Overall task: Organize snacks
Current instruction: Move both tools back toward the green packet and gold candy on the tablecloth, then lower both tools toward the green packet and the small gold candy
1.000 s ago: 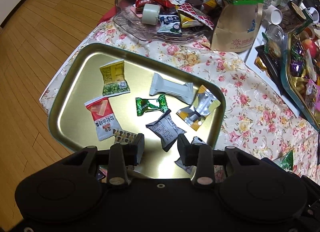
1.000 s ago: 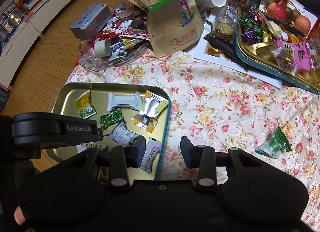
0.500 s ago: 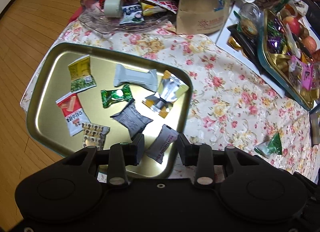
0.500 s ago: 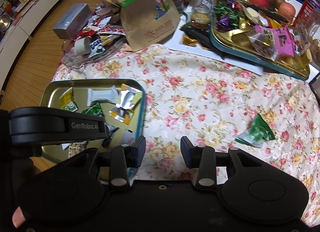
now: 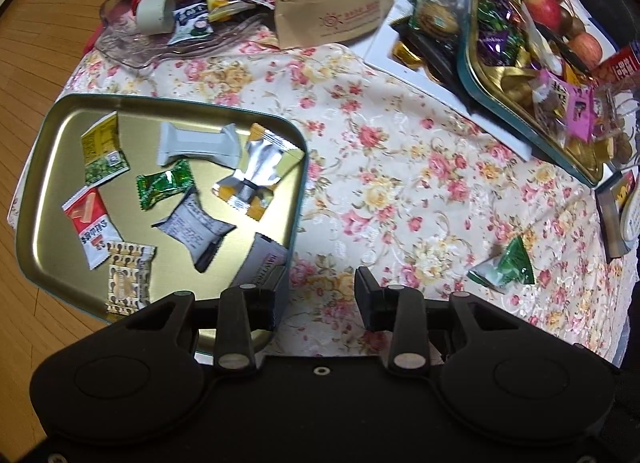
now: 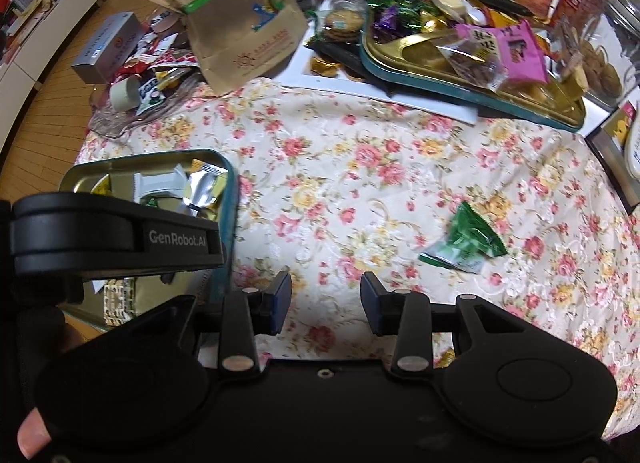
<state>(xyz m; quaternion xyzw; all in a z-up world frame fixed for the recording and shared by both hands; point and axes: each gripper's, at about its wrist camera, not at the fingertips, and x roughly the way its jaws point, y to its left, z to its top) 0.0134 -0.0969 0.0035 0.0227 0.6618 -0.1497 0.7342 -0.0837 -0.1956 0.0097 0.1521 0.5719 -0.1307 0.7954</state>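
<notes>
On the flowered cloth (image 5: 400,167) that covers the bench, a gold tray (image 5: 48,167) with a teal rim sits at the near left corner, and everything else is best placed from it. Inside the tray lie several wrapped snacks: a yellow-green packet (image 5: 103,153) toward its far left, a grey bar wrapper (image 5: 196,145) along the far side, a small green candy (image 5: 164,183) in the middle, a silver and orange packet (image 5: 256,175) by the right wall, and a red and white packet (image 5: 89,223) near the left. Well to the right of the tray, alone on the cloth, lies a green triangular packet (image 6: 464,241). Beyond the tray stands a brown paper bag (image 6: 248,27), with a second, crowded tray (image 6: 472,91) further right of it.

The left gripper (image 5: 318,295) hangs over the tray's near right corner, jaws parted with nothing between them. The right gripper (image 6: 325,303) hovers over bare cloth just right of the tray, jaws likewise apart and empty.
</notes>
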